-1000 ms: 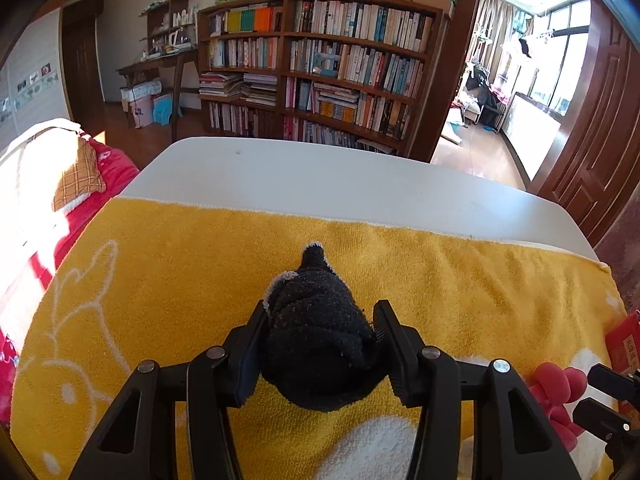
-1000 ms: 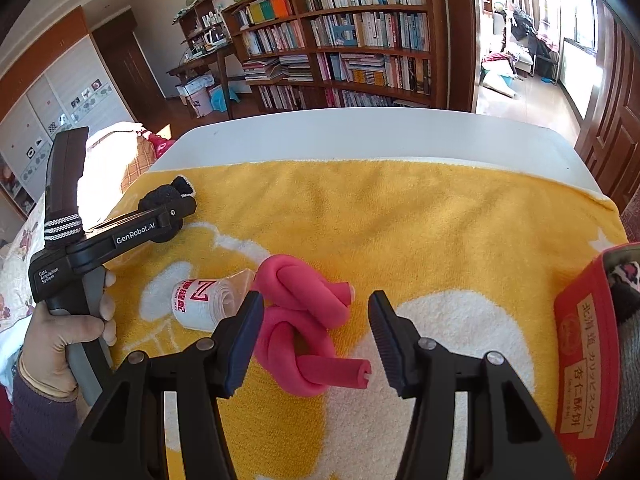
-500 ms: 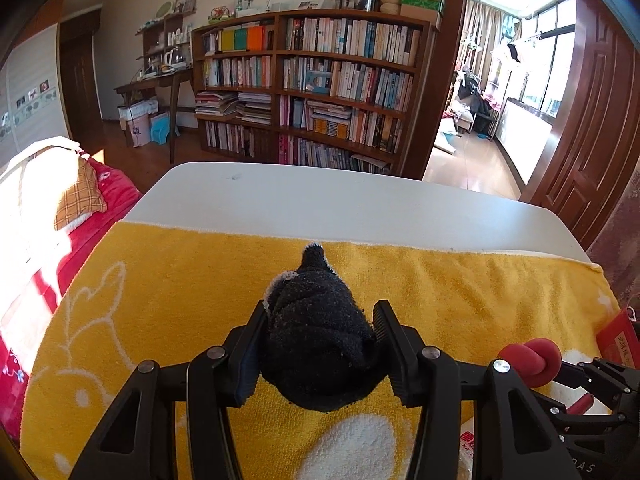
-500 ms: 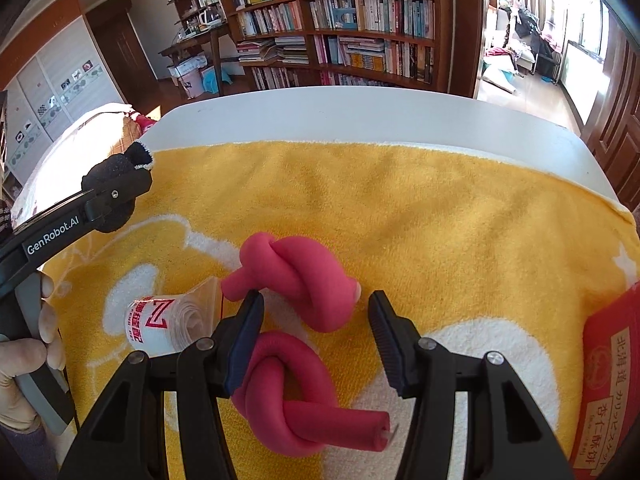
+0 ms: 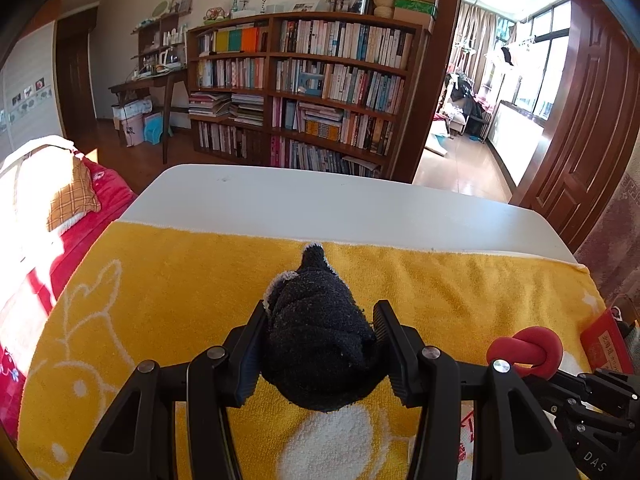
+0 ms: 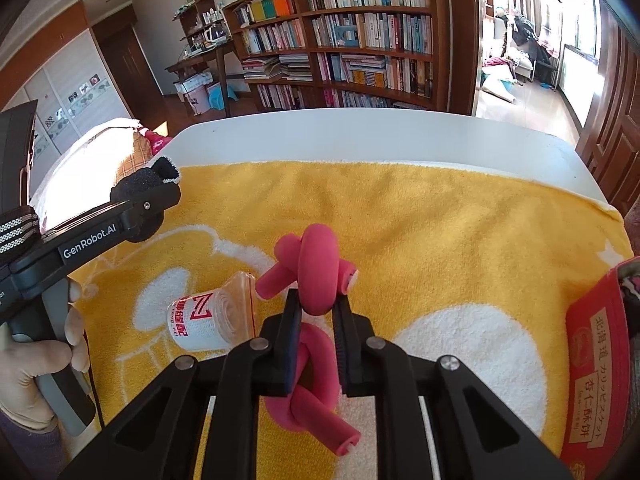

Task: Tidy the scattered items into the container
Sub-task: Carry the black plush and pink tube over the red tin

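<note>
My left gripper [image 5: 318,344] is shut on a black rolled sock [image 5: 316,340] and holds it above the yellow towel [image 5: 160,280]; it also shows in the right wrist view [image 6: 148,188]. My right gripper [image 6: 316,312] is shut on a knotted pink foam tube [image 6: 318,268] and holds it off the towel; the tube shows in the left wrist view [image 5: 532,348]. A white bandage roll [image 6: 204,320] lies on the towel left of my right gripper. The red box [image 6: 596,372], the container, stands at the right edge.
The towel covers a white table [image 6: 360,136] whose bare far strip shows beyond it. A red sofa with a plaid cushion [image 5: 72,196] is left of the table. Bookshelves [image 5: 312,92] stand behind. A gloved hand [image 6: 36,364] holds the left gripper.
My right gripper has shut on the pink tube and lifted it off the towel. The left gripper still holds the black sock and has risen a little.
</note>
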Motion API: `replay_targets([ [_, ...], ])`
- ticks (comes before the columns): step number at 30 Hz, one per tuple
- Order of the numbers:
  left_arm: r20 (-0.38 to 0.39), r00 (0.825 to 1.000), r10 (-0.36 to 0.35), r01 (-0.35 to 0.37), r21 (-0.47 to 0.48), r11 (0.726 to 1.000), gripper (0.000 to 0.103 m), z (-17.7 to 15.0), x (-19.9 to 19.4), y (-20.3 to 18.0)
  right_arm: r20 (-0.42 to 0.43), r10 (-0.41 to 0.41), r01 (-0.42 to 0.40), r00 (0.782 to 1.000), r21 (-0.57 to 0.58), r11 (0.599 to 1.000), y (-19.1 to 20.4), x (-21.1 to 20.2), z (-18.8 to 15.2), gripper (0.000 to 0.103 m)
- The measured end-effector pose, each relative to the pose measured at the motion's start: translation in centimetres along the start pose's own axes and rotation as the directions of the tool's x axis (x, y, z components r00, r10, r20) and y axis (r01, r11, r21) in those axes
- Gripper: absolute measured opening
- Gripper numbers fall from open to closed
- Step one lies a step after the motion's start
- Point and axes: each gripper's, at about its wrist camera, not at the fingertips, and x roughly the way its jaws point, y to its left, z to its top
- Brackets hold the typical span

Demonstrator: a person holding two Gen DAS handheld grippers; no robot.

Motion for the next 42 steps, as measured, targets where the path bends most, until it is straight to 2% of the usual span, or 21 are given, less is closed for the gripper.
replay_targets([
  [8,0.022,1.0,-0.021,0.021,0.016,1.0,0.053,-0.2,-2.8,-1.6,0.069,0.011,-0.013,0.998,0.021,1.0,-0.4,-4.0,-0.8,0.017],
  [14,0.041,0.997,-0.058,0.055,0.053,0.997,0.053,-0.2,-5.1,-4.2,0.117,-0.011,0.006,0.993,0.047,0.999,-1.6,-7.4,-1.7,0.017],
  [24,0.025,0.985,-0.17,0.165,0.142,0.976,0.053,-1.1,-7.1,-12.2,0.215,-0.105,0.069,0.971,0.17,0.983,-8.5,-14.1,-3.9,0.017],
  [31,-0.008,0.961,-0.276,0.271,0.215,0.938,0.053,-2.8,-8.7,-19.0,0.255,-0.186,0.12,0.949,0.254,0.96,-13.9,-17.6,-5.5,0.017],
  [37,-0.068,0.923,-0.379,0.384,0.247,0.89,0.053,-4.6,-9.6,-24.1,0.263,-0.236,0.144,0.935,0.326,0.935,-17.8,-19.5,-7.0,0.017],
  [42,-0.088,0.908,-0.408,0.415,0.296,0.86,0.053,-5.3,-10.5,-27.7,0.273,-0.253,0.144,0.928,0.364,0.92,-20.0,-20.6,-8.0,0.017],
])
